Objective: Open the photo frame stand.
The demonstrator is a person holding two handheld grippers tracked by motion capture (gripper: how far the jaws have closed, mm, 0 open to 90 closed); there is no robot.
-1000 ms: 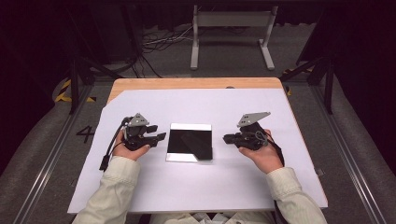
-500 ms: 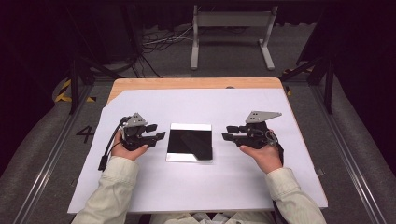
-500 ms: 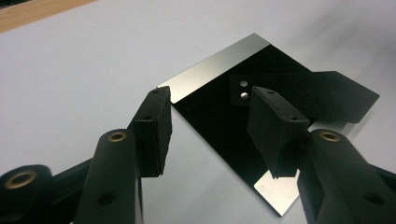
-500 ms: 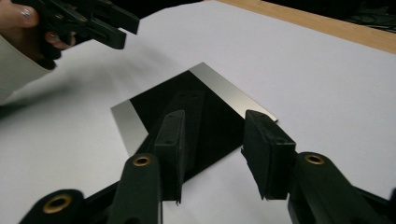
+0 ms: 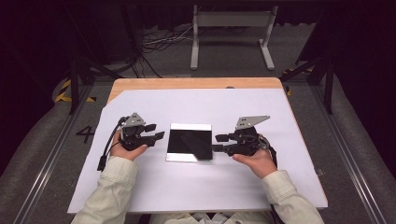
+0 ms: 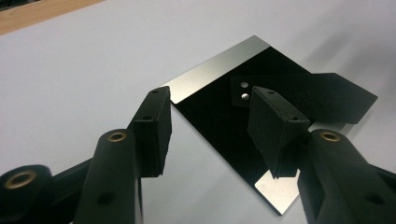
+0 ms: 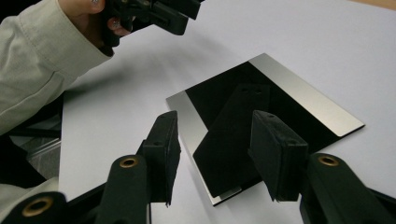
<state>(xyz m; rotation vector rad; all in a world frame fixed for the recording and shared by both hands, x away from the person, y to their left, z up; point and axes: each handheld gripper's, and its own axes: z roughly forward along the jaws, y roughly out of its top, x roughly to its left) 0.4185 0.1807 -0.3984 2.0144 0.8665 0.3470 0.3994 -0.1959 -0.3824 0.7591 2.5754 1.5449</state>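
Your right gripper (image 5: pixel 219 143) has just been opening its 2 jaws; they stand apart with nothing pressed between them, tips at the 3 o'clock edge of the mirror plate (image 5: pixel 189 142), whose near corner shows between them in the right gripper view. Your left gripper (image 5: pixel 156 131) has its jaws wide apart too, gripping nothing, hovering just off the plate's 9 o'clock edge; in the left gripper view that edge lies in the gap between its 2 black pads (image 6: pixel 152 128). The plate is a flat, square, shiny panel that reflects dark, with bright metal strips along its 12 and 6 o'clock sides, lying on the white sheet (image 5: pixel 196 186) at the middle of the table, between your hands. The sheet covers most of the wooden tabletop (image 5: pixel 196 83), which shows bare at 12 o'clock. Your pale sleeves (image 5: pixel 105 196) come in from 6 o'clock.
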